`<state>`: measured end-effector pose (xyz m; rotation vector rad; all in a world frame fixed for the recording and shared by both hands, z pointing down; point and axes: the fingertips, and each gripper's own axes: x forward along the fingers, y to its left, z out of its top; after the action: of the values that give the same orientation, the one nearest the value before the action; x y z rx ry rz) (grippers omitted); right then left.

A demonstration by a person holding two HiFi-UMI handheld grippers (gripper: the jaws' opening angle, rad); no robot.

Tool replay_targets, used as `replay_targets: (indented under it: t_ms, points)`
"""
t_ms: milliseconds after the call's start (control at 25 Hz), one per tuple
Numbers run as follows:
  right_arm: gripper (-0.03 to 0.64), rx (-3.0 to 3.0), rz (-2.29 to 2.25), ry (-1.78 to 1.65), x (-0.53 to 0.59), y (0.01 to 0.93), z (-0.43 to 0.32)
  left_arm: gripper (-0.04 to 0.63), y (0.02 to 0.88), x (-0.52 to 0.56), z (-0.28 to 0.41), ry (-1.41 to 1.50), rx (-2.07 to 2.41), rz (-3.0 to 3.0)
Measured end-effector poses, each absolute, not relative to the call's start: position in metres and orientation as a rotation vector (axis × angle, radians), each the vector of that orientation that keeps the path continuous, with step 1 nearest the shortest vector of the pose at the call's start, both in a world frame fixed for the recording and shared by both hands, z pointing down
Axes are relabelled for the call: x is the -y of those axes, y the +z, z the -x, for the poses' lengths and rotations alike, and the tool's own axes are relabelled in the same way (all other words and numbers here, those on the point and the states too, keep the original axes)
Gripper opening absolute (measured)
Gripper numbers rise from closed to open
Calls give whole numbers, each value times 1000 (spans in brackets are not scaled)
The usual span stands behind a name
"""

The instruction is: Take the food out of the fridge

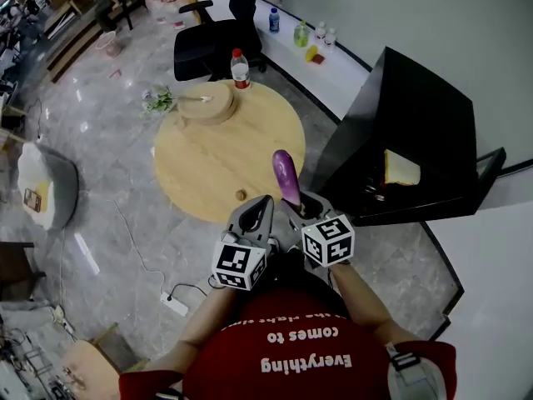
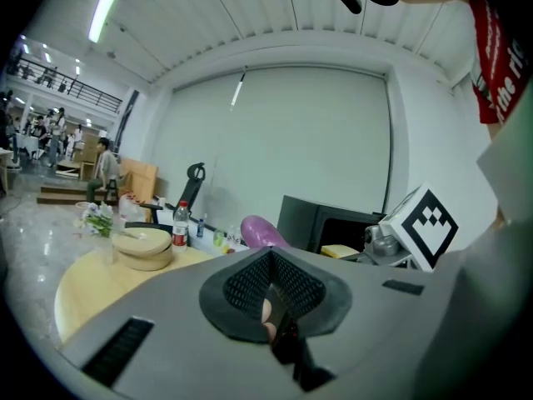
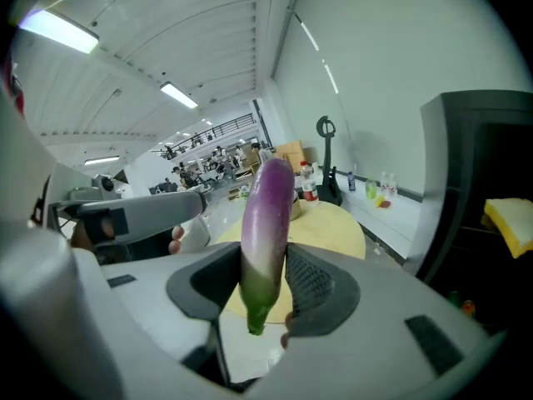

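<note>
A purple eggplant (image 1: 286,176) with a green stem end stands upright between the pads of my right gripper (image 1: 295,207), which is shut on it. In the right gripper view the eggplant (image 3: 268,223) fills the gap of that gripper (image 3: 265,280). My left gripper (image 1: 259,213) is beside it on the left, jaws together and holding nothing; in its own view the left gripper (image 2: 273,294) shows closed pads. Both hang over the near edge of the round wooden table (image 1: 200,169). The black fridge (image 1: 416,132) stands open at the right with a yellow piece of food (image 1: 401,169) inside.
On the table are a water bottle (image 1: 240,69), a stack of wooden dishes (image 1: 204,102), a small flower bunch (image 1: 158,100) and a small brown item (image 1: 241,195). A black office chair (image 1: 216,40) stands behind it. A power strip (image 1: 175,304) and cable lie on the floor.
</note>
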<state>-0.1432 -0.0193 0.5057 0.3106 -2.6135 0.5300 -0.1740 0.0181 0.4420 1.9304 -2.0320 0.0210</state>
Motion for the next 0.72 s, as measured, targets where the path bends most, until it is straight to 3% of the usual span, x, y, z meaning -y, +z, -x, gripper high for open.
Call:
replay_targets:
  t_ms: [280, 720]
  points:
    - [169, 2586, -190, 511, 1, 528, 190, 3, 458, -49, 216, 33, 2135, -1777]
    - [169, 2308, -162, 381, 12, 665, 235, 3, 476, -65, 266, 39, 2203, -1631]
